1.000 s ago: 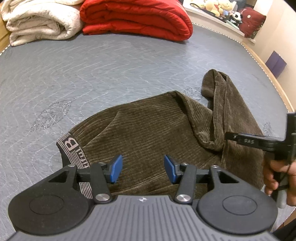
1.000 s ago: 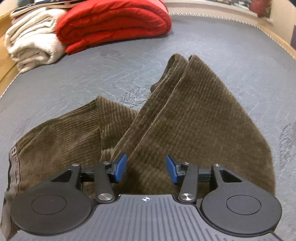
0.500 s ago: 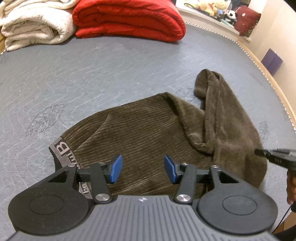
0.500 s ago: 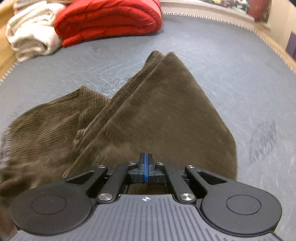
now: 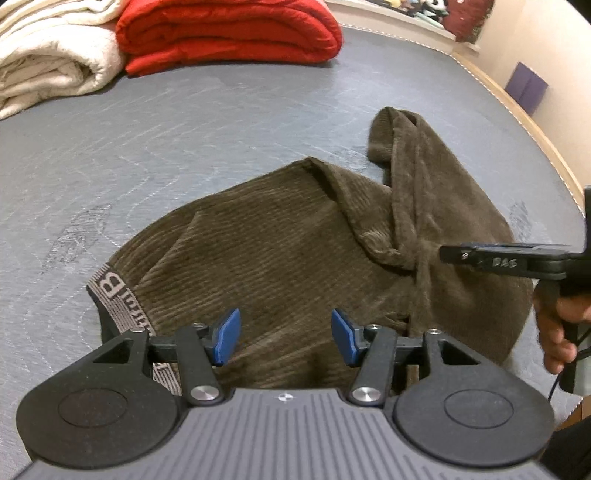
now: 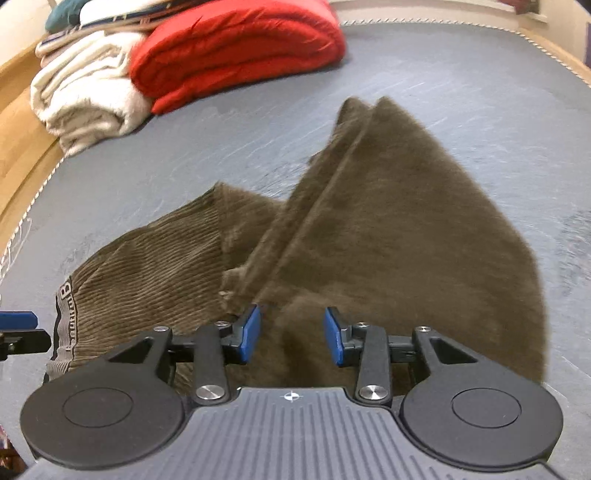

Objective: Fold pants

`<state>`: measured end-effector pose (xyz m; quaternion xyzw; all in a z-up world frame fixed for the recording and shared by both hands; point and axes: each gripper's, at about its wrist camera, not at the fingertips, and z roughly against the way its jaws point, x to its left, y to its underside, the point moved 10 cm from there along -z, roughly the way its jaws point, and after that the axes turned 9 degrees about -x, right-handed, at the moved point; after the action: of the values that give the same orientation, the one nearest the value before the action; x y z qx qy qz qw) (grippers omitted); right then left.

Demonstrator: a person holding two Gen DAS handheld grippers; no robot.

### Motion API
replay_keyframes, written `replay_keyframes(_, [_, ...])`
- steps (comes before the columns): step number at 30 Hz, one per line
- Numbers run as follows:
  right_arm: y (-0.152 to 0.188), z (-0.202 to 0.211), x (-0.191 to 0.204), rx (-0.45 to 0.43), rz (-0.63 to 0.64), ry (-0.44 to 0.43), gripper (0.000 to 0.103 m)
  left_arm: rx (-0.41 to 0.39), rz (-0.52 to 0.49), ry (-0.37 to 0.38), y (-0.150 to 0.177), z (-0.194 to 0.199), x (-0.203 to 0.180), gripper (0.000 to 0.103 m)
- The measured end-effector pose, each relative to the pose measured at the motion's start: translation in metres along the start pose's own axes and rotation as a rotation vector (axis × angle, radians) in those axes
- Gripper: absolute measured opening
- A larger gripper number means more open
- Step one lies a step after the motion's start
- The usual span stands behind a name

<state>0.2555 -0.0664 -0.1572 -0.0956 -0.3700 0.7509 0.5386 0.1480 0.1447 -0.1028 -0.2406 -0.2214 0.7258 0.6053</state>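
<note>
Both grippers hover with blue pads spread wide: left gripper (image 5: 285, 336) near the waistband (image 5: 110, 291), right gripper (image 6: 291, 335) over the doubled legs of brown corduroy pants (image 6: 388, 236) lying rumpled on a grey bed (image 5: 184, 122), blankets (image 6: 236, 48) beyond.

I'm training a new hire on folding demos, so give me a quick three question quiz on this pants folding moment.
1. True or false: the right gripper is clamped shut on the brown corduroy pants.
2. What colour is the folded blanket beside the cream blanket? A) red B) green C) blue
3. Fill in: the large letter on the pants' waistband is ___.

Key: 1 false, its jaws stand apart over the cloth, like the left gripper. 2 A. 3 B.
</note>
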Motion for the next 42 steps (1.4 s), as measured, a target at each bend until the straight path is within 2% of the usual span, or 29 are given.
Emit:
replay_keyframes(2, [0.001,-0.015,0.007,0.028,0.015,0.002,0.049,0.001,0.013,-0.010,-0.002,-0.002,0.008,0.060])
replay_keyframes(6, [0.013,-0.042,0.012,0.094,0.083,0.057,0.049,0.013,0.026,-0.030,-0.004,-0.008,0.019,0.060])
replay_keyframes(7, [0.017,-0.045,0.012,0.100,0.118,0.069,0.046,0.016,0.027,-0.034,-0.004,-0.010,0.020,0.060])
replay_keyframes(9, [0.019,-0.043,0.010,0.102,0.169,0.077,0.033,0.017,0.030,-0.036,-0.007,-0.011,0.021,0.060])
replay_keyframes(10, [0.021,-0.038,0.009,0.106,0.187,0.073,0.014,0.014,0.030,-0.033,-0.008,-0.011,0.020,0.060])
replay_keyframes(11, [0.021,-0.033,0.007,0.109,0.194,0.069,0.010,0.009,0.029,-0.029,-0.010,-0.010,0.017,0.060])
replay_keyframes(17, [0.017,0.037,-0.018,0.049,0.251,0.018,0.008,0.005,0.004,-0.017,-0.007,-0.007,0.006,0.060])
replay_keyframes(21, [0.038,0.100,-0.048,0.024,0.329,-0.097,0.008,-0.007,-0.028,-0.006,-0.001,0.001,0.002,0.060])
replay_keyframes(24, [0.075,0.142,-0.085,0.098,0.313,-0.162,0.008,-0.010,-0.049,0.002,0.004,0.007,0.002,0.060])
replay_keyframes(26, [0.108,0.161,-0.105,0.190,0.299,-0.206,0.008,-0.007,-0.056,0.003,0.008,0.009,0.002,0.060])
replay_keyframes(28, [0.137,0.168,-0.120,0.265,0.325,-0.178,0.008,-0.003,-0.055,0.005,0.012,0.011,0.003,0.060])
replay_keyframes(30, [0.152,0.168,-0.133,0.309,0.314,-0.126,0.009,-0.001,-0.056,0.002,0.013,0.012,0.002,0.060])
replay_keyframes(32, [0.140,0.173,-0.137,0.260,0.272,-0.134,0.009,-0.001,-0.055,0.000,0.013,0.011,0.002,0.060])
replay_keyframes(34, [0.108,0.179,-0.142,0.142,0.189,-0.133,0.011,-0.001,-0.053,-0.002,0.012,0.009,0.001,0.060])
replay_keyframes(36, [0.072,0.181,-0.147,0.031,0.085,-0.129,0.030,0.001,-0.054,-0.004,0.011,0.007,-0.001,0.060])
replay_keyframes(37, [0.055,0.179,-0.150,-0.029,0.049,-0.108,0.043,0.002,-0.055,-0.005,0.011,0.005,-0.001,0.060])
replay_keyframes(39, [0.031,0.171,-0.150,-0.109,0.025,-0.075,0.044,0.005,-0.054,-0.006,0.009,0.003,-0.002,0.060])
replay_keyframes(42, [0.008,0.142,-0.125,-0.137,0.067,-0.062,0.044,0.003,-0.048,-0.004,0.006,0.000,-0.003,0.060])
